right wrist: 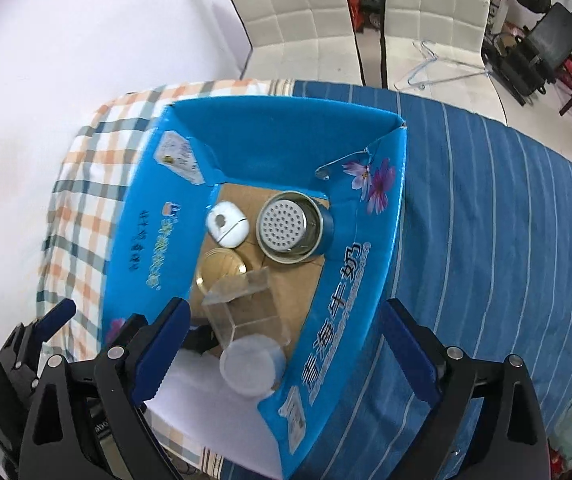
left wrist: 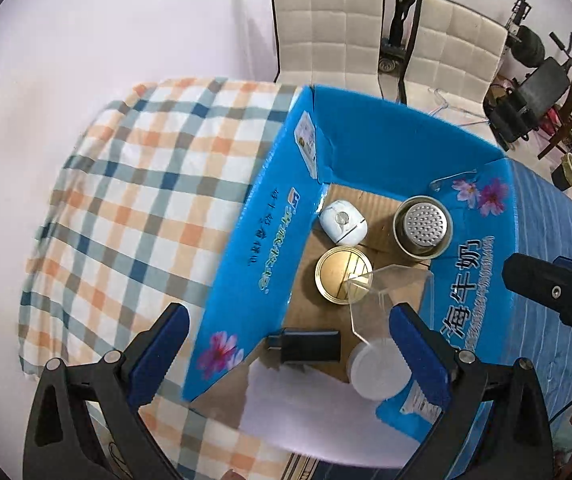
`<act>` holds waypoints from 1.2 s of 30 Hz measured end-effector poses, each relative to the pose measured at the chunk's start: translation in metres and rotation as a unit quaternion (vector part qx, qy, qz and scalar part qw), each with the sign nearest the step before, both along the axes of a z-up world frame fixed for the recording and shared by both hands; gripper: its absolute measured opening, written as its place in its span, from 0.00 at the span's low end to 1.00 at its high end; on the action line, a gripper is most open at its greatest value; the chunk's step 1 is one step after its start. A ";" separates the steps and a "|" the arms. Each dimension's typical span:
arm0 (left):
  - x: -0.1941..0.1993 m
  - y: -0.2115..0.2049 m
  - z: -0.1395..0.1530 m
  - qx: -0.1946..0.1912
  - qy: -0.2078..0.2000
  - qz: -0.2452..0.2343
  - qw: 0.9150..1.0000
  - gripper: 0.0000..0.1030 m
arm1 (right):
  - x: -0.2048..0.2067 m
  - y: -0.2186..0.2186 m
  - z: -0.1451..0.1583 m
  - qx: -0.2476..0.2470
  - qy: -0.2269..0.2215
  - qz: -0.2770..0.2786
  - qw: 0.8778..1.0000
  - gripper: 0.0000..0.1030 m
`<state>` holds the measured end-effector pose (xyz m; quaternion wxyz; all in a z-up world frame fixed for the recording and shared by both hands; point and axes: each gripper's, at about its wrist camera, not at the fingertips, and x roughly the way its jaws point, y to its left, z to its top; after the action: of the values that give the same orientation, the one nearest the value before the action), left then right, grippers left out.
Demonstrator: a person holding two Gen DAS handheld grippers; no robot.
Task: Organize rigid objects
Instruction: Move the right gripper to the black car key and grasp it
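An open blue cardboard box (left wrist: 386,148) (right wrist: 286,136) stands on the table. Inside it lie a white rounded gadget (left wrist: 343,222) (right wrist: 227,224), a steel cup with a perforated strainer (left wrist: 424,226) (right wrist: 292,226), a gold round tin (left wrist: 340,274) (right wrist: 220,270), a clear plastic box (left wrist: 386,300) (right wrist: 246,304), a white round lid (left wrist: 378,370) (right wrist: 251,364) and a black block (left wrist: 306,345). My left gripper (left wrist: 290,348) is open and empty above the box's near end. My right gripper (right wrist: 286,344) is open and empty above the box too.
The table carries a plaid cloth (left wrist: 126,208) (right wrist: 82,200) on the left and a blue striped cloth (right wrist: 486,220) (left wrist: 550,248) on the right. Two white padded chairs (left wrist: 326,28) (right wrist: 306,12) stand behind. A wire hanger (right wrist: 430,64) lies on a chair seat. Exercise gear (left wrist: 534,80) stands far right.
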<state>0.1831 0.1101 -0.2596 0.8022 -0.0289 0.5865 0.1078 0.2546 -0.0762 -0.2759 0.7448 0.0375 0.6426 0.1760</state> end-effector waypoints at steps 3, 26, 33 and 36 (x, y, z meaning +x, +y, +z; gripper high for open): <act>-0.010 -0.005 0.014 0.007 -0.013 -0.009 1.000 1.00 | -0.014 -0.007 0.015 0.010 -0.014 -0.001 1.000 0.95; -0.041 -0.122 -0.021 -0.028 0.021 -0.117 0.992 1.00 | -0.104 -0.201 -0.034 0.011 0.055 -0.182 0.982 0.95; -0.043 -0.133 -0.055 -0.027 0.051 -0.120 0.991 1.00 | -0.128 -0.241 -0.126 -0.041 0.133 -0.220 0.966 0.95; -0.048 -0.138 -0.059 -0.029 0.054 -0.128 0.990 1.00 | -0.145 -0.249 -0.148 -0.066 0.149 -0.225 0.961 0.95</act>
<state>0.1356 -0.0281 -0.3184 0.7757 0.0287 0.6304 -0.0114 0.1092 -0.3249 -0.4234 0.6616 0.1577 0.7316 -0.0467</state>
